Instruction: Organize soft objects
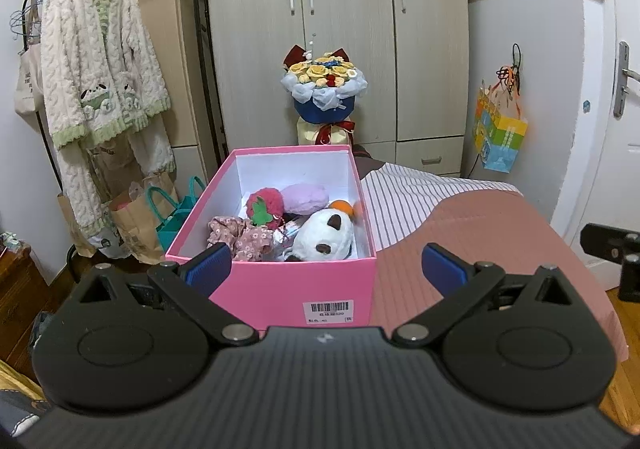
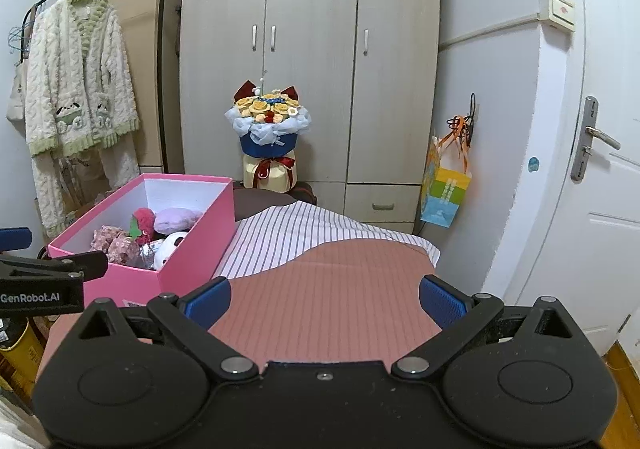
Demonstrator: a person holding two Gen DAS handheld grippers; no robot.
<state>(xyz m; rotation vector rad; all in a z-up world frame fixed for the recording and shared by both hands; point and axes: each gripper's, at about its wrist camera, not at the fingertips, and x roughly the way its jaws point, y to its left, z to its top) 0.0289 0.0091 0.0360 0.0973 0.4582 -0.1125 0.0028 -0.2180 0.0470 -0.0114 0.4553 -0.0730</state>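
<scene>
You're holding two grippers, and both are sitting wide open with nothing between the fingers: the left gripper [image 1: 327, 265] is hovering right at the near wall of the pink box [image 1: 280, 281], while the right gripper [image 2: 325, 299] is hanging over the bed [image 2: 340, 289]. Inside that one box I'm counting five soft things: one white panda plush [image 1: 326, 235], one strawberry plush [image 1: 264, 207], one lilac plush [image 1: 306, 199], one floral fabric piece [image 1: 240, 235] and one orange bit [image 1: 345, 207] peeking behind the panda. The box is sitting on the bed's pink cover, left of the striped sheet [image 2: 296, 237]. Behind the bed, one bouquet [image 2: 269, 121] is standing against the wardrobe [image 2: 312, 49], one gift bag [image 2: 444, 191] is hanging beside the door [image 2: 600, 169], and one fluffy cardigan [image 2: 76, 77] is hanging on the rack.
</scene>
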